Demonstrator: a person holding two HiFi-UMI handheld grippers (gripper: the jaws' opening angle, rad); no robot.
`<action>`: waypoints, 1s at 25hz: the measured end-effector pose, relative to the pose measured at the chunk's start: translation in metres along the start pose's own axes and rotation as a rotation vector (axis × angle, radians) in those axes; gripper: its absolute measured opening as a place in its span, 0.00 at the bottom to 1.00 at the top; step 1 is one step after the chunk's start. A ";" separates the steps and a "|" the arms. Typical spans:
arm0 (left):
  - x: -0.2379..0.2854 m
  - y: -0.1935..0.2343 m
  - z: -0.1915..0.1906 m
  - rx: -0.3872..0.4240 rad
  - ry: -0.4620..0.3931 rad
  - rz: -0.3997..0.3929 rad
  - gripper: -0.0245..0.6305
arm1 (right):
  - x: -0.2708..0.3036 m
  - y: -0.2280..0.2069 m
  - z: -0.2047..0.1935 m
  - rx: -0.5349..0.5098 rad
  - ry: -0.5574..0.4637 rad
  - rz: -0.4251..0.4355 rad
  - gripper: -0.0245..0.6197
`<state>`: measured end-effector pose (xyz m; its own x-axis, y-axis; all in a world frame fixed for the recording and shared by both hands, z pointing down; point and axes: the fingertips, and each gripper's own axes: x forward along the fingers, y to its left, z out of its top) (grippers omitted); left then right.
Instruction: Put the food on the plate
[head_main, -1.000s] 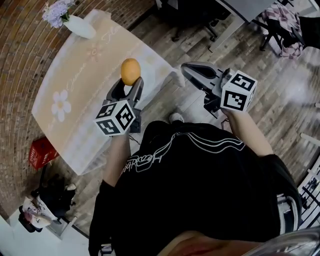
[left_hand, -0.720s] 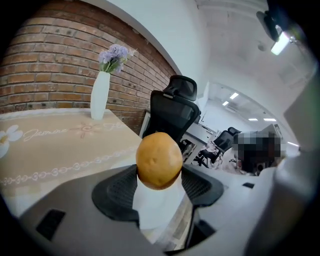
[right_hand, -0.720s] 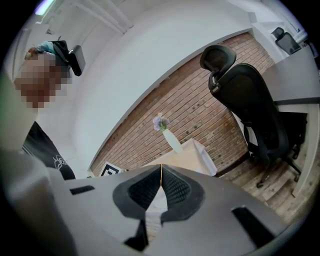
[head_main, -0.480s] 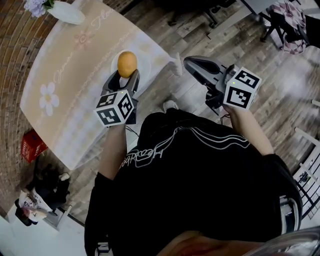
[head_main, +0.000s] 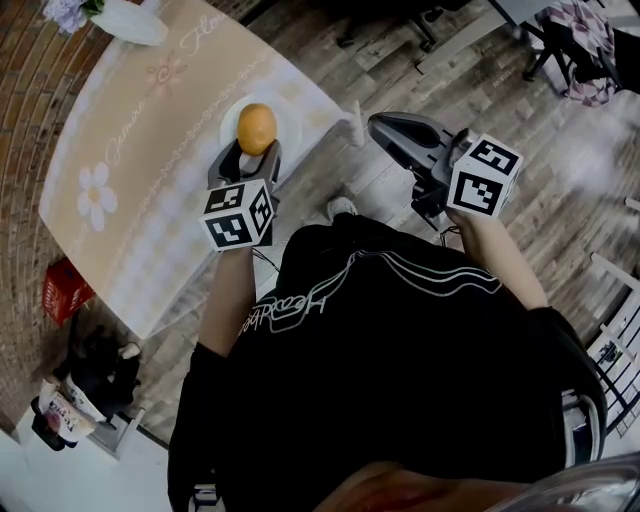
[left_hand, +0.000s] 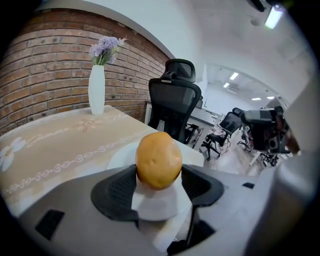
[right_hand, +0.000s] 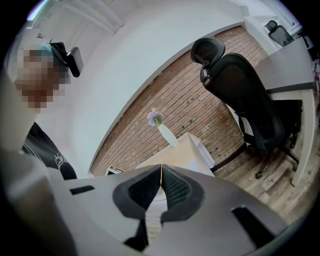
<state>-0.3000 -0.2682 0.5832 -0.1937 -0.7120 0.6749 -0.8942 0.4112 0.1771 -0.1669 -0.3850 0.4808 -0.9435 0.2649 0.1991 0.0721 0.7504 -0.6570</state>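
Note:
An orange fruit (head_main: 257, 128) (left_hand: 158, 159) sits between the black pads of my left gripper (head_main: 257, 150) (left_hand: 159, 181), which is shut on it. It hangs just over a white plate (head_main: 286, 124) (left_hand: 120, 156) near the table's near right corner. My right gripper (head_main: 392, 132) (right_hand: 160, 186) is held off the table over the wooden floor, its pads pressed together with nothing in them.
A beige cloth with flower prints covers the table (head_main: 130, 160). A white vase of lilac flowers (head_main: 125, 22) (left_hand: 97, 88) stands at its far end. Black office chairs (left_hand: 174, 102) (right_hand: 245, 95) are beyond the table. A red crate (head_main: 62, 290) is on the floor.
My left gripper with the fruit has come down toward the table, and the fruit now hangs over the white plate. The right gripper has sunk a little.

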 end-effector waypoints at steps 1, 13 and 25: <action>0.000 0.000 0.000 0.001 0.000 -0.002 0.45 | 0.000 0.000 -0.001 0.001 0.001 0.001 0.03; -0.015 -0.012 0.012 0.020 -0.054 -0.048 0.53 | 0.005 0.013 0.006 -0.056 0.011 0.022 0.03; -0.123 -0.047 0.071 -0.029 -0.221 -0.122 0.36 | -0.004 0.079 0.045 -0.214 -0.041 0.129 0.03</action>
<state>-0.2627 -0.2405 0.4410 -0.1713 -0.8632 0.4750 -0.9052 0.3283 0.2701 -0.1722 -0.3541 0.3953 -0.9341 0.3452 0.0906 0.2557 0.8244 -0.5049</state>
